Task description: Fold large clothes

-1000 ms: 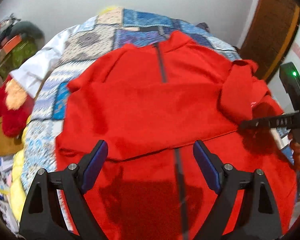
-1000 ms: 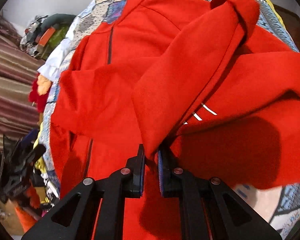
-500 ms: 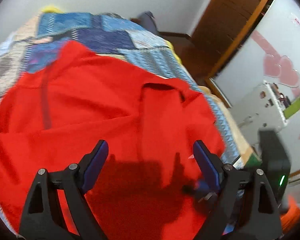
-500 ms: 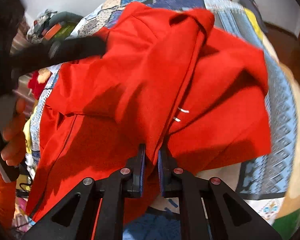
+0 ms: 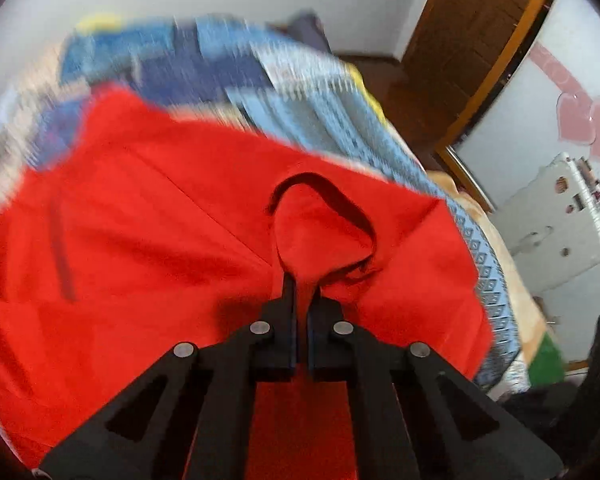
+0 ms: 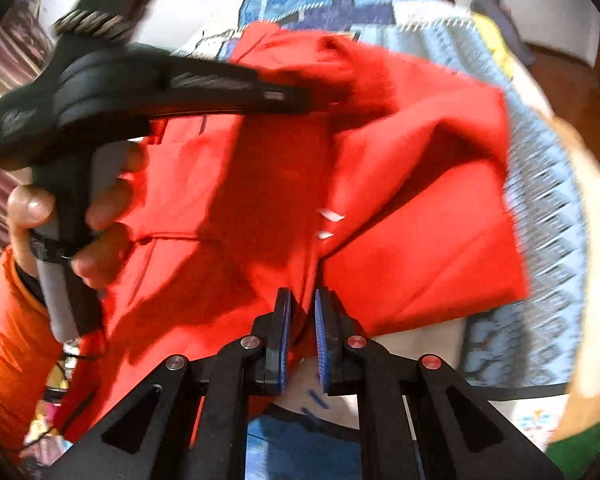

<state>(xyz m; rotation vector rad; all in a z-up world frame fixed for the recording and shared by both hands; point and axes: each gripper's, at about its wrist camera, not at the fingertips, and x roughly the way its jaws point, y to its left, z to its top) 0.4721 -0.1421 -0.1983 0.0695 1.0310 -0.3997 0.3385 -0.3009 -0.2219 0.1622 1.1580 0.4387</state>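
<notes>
red jacket [image 5: 148, 248] lay on quilt [image 5: 332, 120]. my left gripper [image 5: 302, 300] pinched sleeve cuff [image 5: 320, 232]; right gripper [image 6: 300, 312] pinched fabric fold. risk: thin bite slips under pull, fold skews.

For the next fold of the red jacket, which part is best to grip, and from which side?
Probably the open cuff of the red jacket, taken from the near side as the left hand-held gripper already pinches the sleeve below it. The cuff stands up as a loop, so its doubled edge is easy to pinch.
</notes>
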